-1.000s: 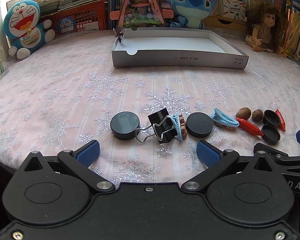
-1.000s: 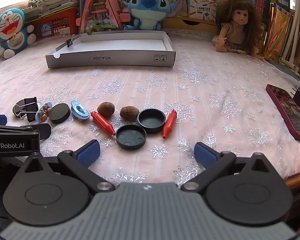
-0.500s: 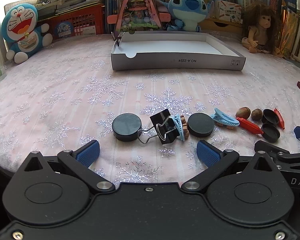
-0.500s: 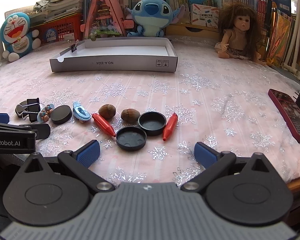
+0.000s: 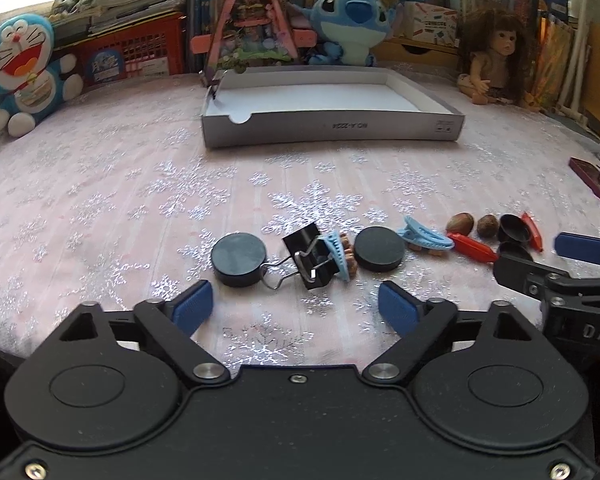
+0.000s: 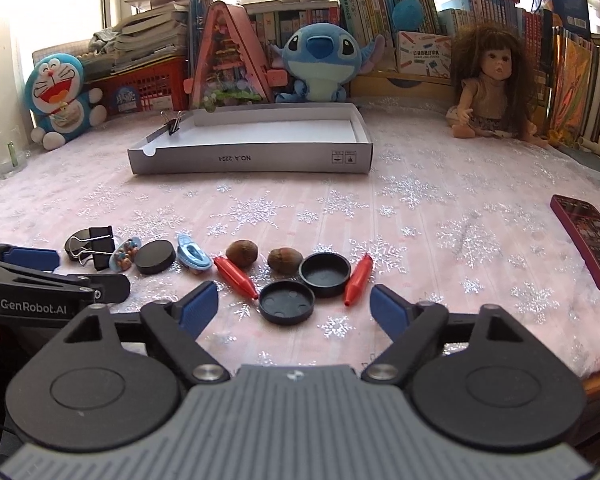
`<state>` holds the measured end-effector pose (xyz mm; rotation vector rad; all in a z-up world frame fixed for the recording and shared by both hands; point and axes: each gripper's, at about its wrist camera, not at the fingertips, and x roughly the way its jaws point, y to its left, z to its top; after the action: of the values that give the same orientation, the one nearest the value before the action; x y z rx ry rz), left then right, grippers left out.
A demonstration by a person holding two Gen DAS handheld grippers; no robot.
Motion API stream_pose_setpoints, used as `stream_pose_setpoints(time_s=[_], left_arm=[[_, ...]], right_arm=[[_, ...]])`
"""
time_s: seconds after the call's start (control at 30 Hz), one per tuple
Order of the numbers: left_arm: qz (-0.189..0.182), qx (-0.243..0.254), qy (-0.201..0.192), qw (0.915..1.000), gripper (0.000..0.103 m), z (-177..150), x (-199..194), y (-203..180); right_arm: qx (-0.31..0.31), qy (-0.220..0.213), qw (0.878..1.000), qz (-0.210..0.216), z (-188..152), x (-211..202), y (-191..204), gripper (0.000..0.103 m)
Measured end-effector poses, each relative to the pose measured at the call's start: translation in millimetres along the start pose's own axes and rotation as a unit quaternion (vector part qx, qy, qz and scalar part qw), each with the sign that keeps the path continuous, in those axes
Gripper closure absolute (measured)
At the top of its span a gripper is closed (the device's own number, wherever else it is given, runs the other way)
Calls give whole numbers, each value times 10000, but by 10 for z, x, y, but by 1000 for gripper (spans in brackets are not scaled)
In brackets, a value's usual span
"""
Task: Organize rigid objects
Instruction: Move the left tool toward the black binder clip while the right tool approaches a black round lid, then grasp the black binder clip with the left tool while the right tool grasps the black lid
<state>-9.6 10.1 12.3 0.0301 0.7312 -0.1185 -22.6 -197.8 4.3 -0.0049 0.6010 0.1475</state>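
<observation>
Left tool (image 5: 295,306): jaws have just been narrowing, part-open, nothing between the pads, nothing touched. Right tool (image 6: 294,306): same, jaws just narrowed, released, empty; the near black lid (image 6: 287,302) lies just beyond the gap, not gripped.

Items are laid in a row on the near part of the desk (image 5: 100,200), all apart from both tools. Ahead of the left tool: black disc (image 5: 239,254), binder clip (image 5: 310,256) with its wire handles touching the disc, second disc (image 5: 379,249), blue hair clip (image 5: 424,236). Ahead of the right tool: red crayon (image 6: 235,277), two nuts (image 6: 242,253), upturned lid (image 6: 325,269), second crayon (image 6: 358,278).

The white tray (image 6: 252,158) sits far centre, apparently empty bar a clip on its left rim; judged the destination.

Handling, judged: everything light and stiff. Lids and discs are low and probably slippery, best pinched across the diameter. Nuts likely to roll. Binder clip best taken by its black body, not the wires.
</observation>
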Motion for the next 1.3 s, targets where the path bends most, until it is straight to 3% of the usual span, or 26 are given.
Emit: stream_pose_setpoints(time_s=[0.17,0.23,0.33,0.93,1.07,1.3], left_arm=[[-254,88,-101,9996,42,-8,-56,-49],[-250,48,-127,9996,56,-16,-76,-46],[-245,-75,-194,9995,63,-8,-99,-9],[-471,-402,-376,9974,64,121,116,30],[-576,-562,-400,9960,65,126,143,63],[-558,-518,-705,9946,66,150,1,47]], right_arm=[[-12,12,10000,27,-9,0,23,35],[11,72,10000,52,-21,15,14,42],[-2,120,9999,56,-37,33,18,47],[-204,79,9997,50,-15,130,49,50],[-161,34,9999,-11,-14,125,46,65],[-57,-92,9999,-21,20,80,13,66]])
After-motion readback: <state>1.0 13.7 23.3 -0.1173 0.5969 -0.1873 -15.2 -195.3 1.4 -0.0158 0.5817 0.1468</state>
